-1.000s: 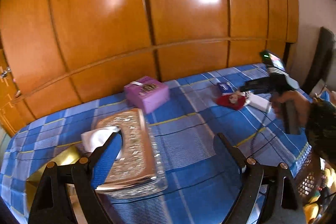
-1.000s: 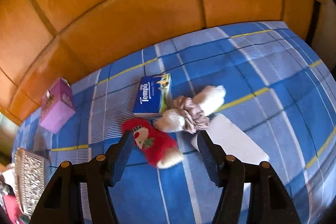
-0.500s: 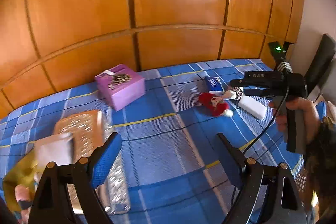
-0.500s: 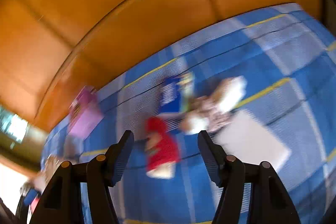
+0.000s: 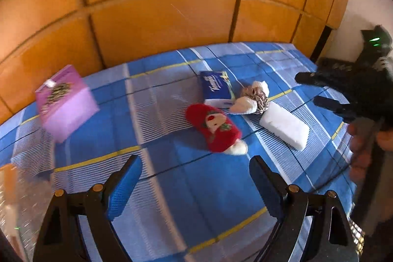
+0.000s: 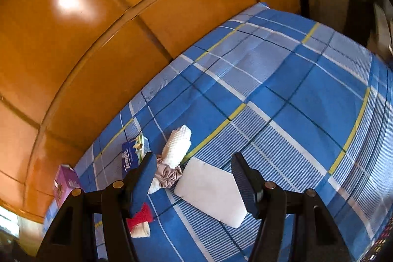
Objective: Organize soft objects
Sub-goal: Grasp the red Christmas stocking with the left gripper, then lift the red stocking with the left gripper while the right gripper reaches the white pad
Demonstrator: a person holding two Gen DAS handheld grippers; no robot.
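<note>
On the bed [image 5: 172,188], covered in a blue checked sheet, a purple box [image 5: 65,107] is sitting far to the left, well apart from the cluster of soft things near the middle. The left gripper [image 5: 195,178] is hanging over bare sheet with its jaws standing wide apart and nothing between them; ahead of it, and a little to the right, the red plush slipper [image 5: 212,128] is lying with its long axis running diagonally from far-left to near-right, its white cuff toward the gripper. Beyond the slipper a blue tissue pack [image 5: 215,89] is resting, touching a rolled white cloth with a beige scrunchie [image 5: 254,100] around it. Just right of that, the white foam block [image 5: 283,127] is lying with its long axis slanting toward the near right. In the right wrist view, the right gripper [image 6: 194,177] is pointing down at this white foam block [image 6: 211,190], which is sitting right between and below the two fingers, though the pads are not pressing on it; the jaws are standing partly open and empty. The block's long axis is running roughly across that gap, so I judge the right hand is the nearer one for it, while the left is better placed for the slipper.
</note>
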